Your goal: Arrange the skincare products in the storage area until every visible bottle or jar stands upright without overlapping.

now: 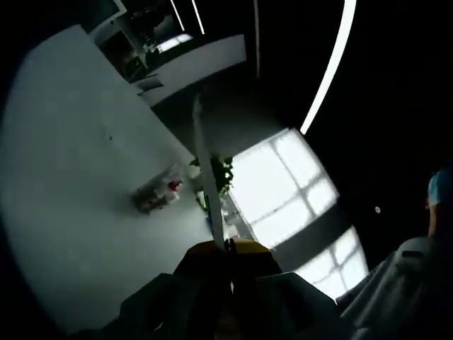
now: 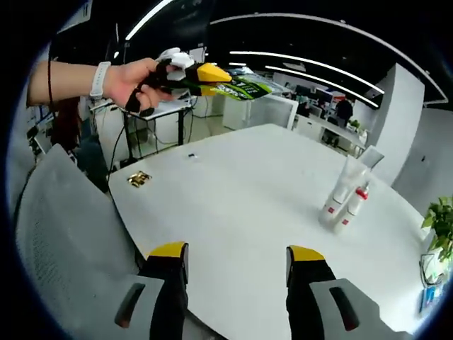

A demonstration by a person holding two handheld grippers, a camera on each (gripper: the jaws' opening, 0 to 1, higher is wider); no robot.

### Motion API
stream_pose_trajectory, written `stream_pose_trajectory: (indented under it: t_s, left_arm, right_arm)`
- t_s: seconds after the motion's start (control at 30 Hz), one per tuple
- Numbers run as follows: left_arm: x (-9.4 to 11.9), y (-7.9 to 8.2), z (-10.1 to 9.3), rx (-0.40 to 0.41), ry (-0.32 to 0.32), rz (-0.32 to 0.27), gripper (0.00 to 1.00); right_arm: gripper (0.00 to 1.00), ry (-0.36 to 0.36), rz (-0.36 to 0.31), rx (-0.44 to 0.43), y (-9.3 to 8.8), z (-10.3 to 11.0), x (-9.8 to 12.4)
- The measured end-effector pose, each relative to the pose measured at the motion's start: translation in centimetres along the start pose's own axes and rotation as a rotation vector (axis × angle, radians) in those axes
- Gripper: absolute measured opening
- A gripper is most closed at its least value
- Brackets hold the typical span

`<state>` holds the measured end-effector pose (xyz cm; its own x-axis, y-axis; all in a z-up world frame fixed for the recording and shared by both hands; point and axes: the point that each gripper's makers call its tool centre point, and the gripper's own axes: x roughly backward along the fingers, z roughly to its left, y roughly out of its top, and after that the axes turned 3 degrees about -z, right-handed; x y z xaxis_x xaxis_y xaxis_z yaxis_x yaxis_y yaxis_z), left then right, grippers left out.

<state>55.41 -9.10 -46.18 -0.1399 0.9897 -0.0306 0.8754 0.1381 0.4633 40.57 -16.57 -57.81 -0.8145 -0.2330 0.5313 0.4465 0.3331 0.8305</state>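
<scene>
Bottles point(image 2: 345, 193) standing bunched at far side of white table point(image 2: 233, 198), apparently touching — risking toppling if nudged carelessly. Right gripper point(image 2: 236, 261) hovering wide and empty at near edge, well apart from them. Left gripper point(image 2: 241, 88) being held aloft in a hand point(image 2: 131, 83) — jaws looking closed, nothing held. Labels — staying too small for reading.

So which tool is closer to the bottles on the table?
Probably the right tool: it sits open at the table's near edge, facing the bottles. The left tool is held high above the table's far side.
</scene>
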Motion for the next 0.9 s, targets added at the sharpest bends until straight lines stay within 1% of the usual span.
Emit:
stream_pose_trajectory:
  t_s: [0.13, 0.23, 0.37, 0.47, 0.57, 0.6, 0.67, 0.77, 0.9]
  left_arm:
    - [-1.0, 0.8, 0.7, 0.016, 0.002, -0.012, 0.00]
    - [-2.2, 1.6, 1.3, 0.023, 0.011, -0.019, 0.00]
    - [-3.9, 2.2, 2.0, 0.020, 0.014, -0.007, 0.00]
    - [-5.1, 2.3, 2.8, 0.021, 0.024, 0.003, 0.00]
    - [-6.6, 2.4, 3.7, 0.031, 0.021, 0.002, 0.00]
    - [-6.7, 2.4, 3.8, 0.032, 0.022, 0.000, 0.00]
    - [-7.7, 2.3, 4.7, 0.043, 0.024, -0.002, 0.00]
    - [-9.0, 2.0, 6.1, 0.057, 0.036, 0.010, 0.00]
    - [-10.3, 1.9, 7.4, 0.066, 0.052, 0.022, 0.00]
  right_arm:
    - [0.50, 0.002, 0.002, 0.008, 0.0, 0.0, 0.0]
    - [0.49, 0.008, 0.003, 0.004, -0.1, 0.1, -0.1]
    - [0.48, 0.023, 0.014, -0.011, -0.4, 0.2, -0.2]
    - [0.48, 0.031, 0.020, -0.014, -0.5, 0.4, -0.2]
    - [0.47, 0.050, 0.033, -0.015, -0.8, 0.8, -0.3]
    - [0.47, 0.052, 0.035, -0.012, -0.8, 0.9, -0.3]
    - [0.47, 0.060, 0.037, -0.007, -0.8, 1.1, -0.3]
    - [0.46, 0.075, 0.039, -0.010, -1.0, 1.3, -0.4]
    - [0.46, 0.089, 0.044, -0.019, -1.1, 1.5, -0.4]
